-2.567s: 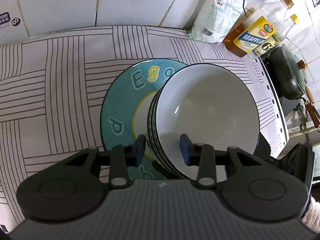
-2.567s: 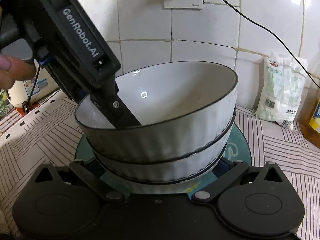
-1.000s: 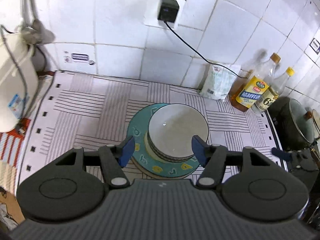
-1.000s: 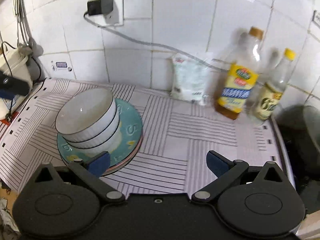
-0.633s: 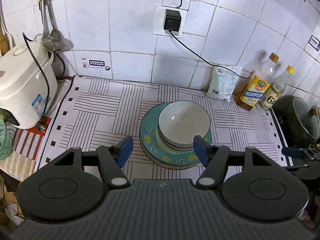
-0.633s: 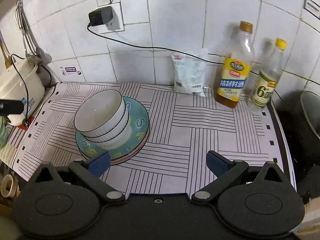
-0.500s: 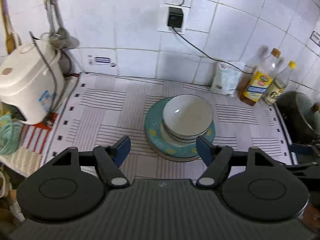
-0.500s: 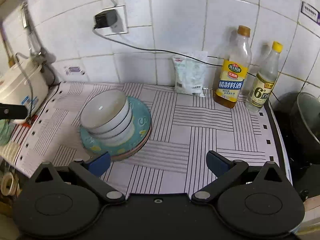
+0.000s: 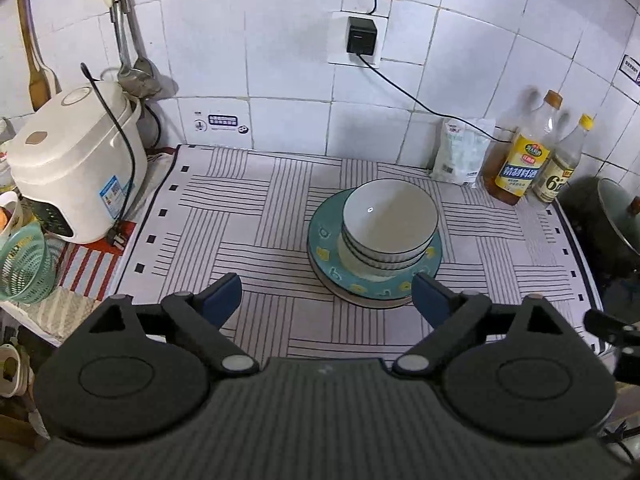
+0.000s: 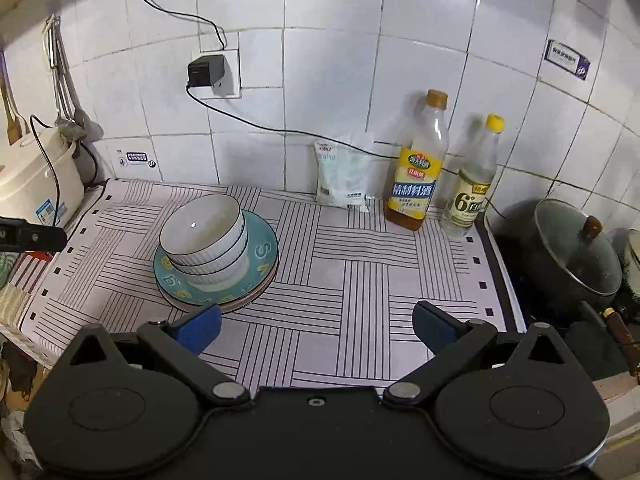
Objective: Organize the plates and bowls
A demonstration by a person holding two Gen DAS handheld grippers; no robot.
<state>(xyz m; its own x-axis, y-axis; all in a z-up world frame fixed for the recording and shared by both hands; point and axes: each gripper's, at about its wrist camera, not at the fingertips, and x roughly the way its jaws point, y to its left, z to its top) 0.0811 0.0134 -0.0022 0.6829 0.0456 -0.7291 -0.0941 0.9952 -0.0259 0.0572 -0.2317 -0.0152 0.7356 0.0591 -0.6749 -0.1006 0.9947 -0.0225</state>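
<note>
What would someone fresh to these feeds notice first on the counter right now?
First, the stack of white ribbed bowls nested on a teal plate, mid-counter on the striped mat. Next, both grippers, the left gripper and the right gripper, hang open and empty, clear of the stack; the left's jaws have just been opening. A white rice cooker sits at the left end, two bottles by the tiled wall on the right.
</note>
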